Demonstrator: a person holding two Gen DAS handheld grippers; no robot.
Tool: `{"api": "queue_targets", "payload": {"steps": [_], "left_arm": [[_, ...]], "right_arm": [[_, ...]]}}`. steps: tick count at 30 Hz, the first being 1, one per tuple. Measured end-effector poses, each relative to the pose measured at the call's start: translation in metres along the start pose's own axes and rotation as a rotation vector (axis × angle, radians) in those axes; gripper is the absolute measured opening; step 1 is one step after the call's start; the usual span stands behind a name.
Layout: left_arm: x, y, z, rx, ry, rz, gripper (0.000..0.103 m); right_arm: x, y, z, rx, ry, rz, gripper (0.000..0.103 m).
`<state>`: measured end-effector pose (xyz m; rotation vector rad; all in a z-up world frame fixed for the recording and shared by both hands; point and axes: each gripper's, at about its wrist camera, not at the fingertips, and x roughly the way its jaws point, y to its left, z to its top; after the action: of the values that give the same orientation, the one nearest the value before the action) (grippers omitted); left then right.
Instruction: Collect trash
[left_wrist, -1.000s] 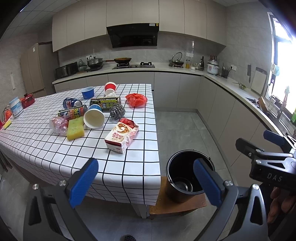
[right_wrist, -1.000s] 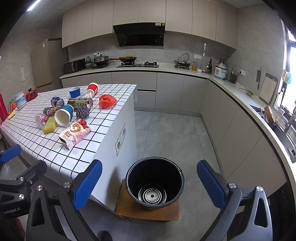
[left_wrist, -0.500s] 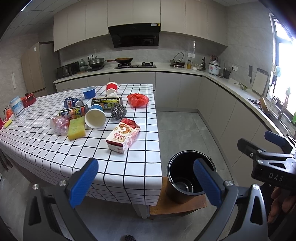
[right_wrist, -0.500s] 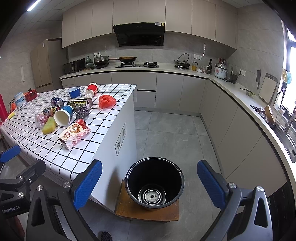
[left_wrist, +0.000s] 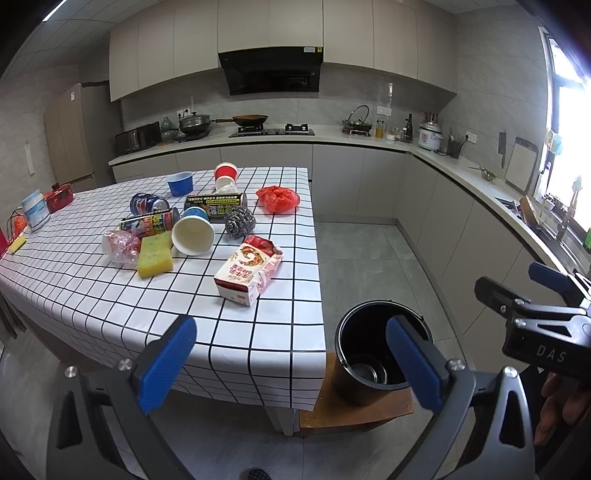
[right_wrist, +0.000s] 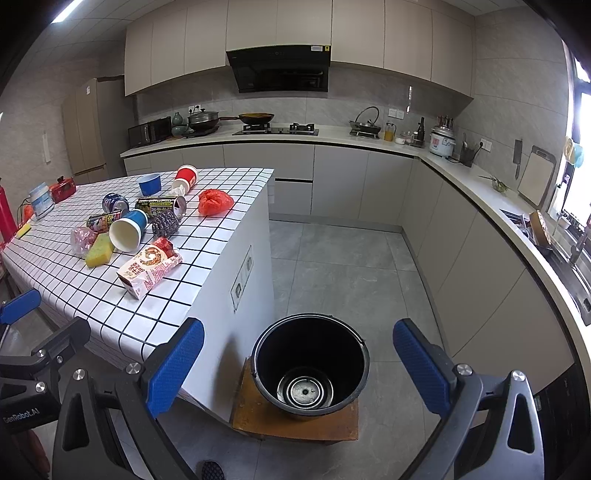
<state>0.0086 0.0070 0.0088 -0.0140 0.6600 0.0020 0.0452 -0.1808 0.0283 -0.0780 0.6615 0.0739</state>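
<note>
Both blue-padded jaws of the left hand-held gripper (left_wrist: 291, 356) stand wide apart with nothing between them, held low off the near edge of the white, black-gridded surface (left_wrist: 110, 295). Likewise spread and empty, the right hand-held gripper (right_wrist: 297, 363) hovers over the floor, its jaws framing the round black plastic bucket (right_wrist: 310, 365) at 12 o'clock just ahead. This bucket sits on a low brown wooden stool (right_wrist: 295, 424) beside the surface's end panel.

From the left wrist view the trash lies at 11 to 12 o'clock on the surface. Nearest is a red-and-white paper carton (left_wrist: 249, 271) lying on its side, apart from the rest. Beyond it at 11 o'clock sit a yellow rectangular sponge (left_wrist: 155, 256), touching a crumpled pink plastic wrapper (left_wrist: 120, 245) and a tipped blue paper cup with a white inside (left_wrist: 194, 234). A grey steel-wool scourer (left_wrist: 240, 221) rests just beside that cup. Behind these lie two printed drink cans (left_wrist: 151, 223) on their sides, a dark long can (left_wrist: 216, 203), a red crumpled plastic bag (left_wrist: 279, 199) near the far right edge, an upright blue bowl (left_wrist: 180, 183) and a tipped red paper cup (left_wrist: 225, 177).
</note>
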Motion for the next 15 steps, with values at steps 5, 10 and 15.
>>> {"api": "queue_targets", "payload": {"steps": [5, 10, 15], "left_arm": [[0.004, 0.017, 0.002, -0.02, 0.005, 0.051, 0.103], [0.011, 0.044, 0.004, -0.047, 0.007, 0.117, 0.103], [0.021, 0.079, 0.011, -0.065, -0.008, 0.189, 0.103]], "right_arm": [[0.008, -0.002, 0.003, 0.0, 0.012, 0.02, 0.103], [0.021, 0.001, 0.012, -0.004, 0.021, 0.054, 0.103], [0.041, 0.016, 0.025, -0.015, 0.054, 0.093, 0.103]]}}
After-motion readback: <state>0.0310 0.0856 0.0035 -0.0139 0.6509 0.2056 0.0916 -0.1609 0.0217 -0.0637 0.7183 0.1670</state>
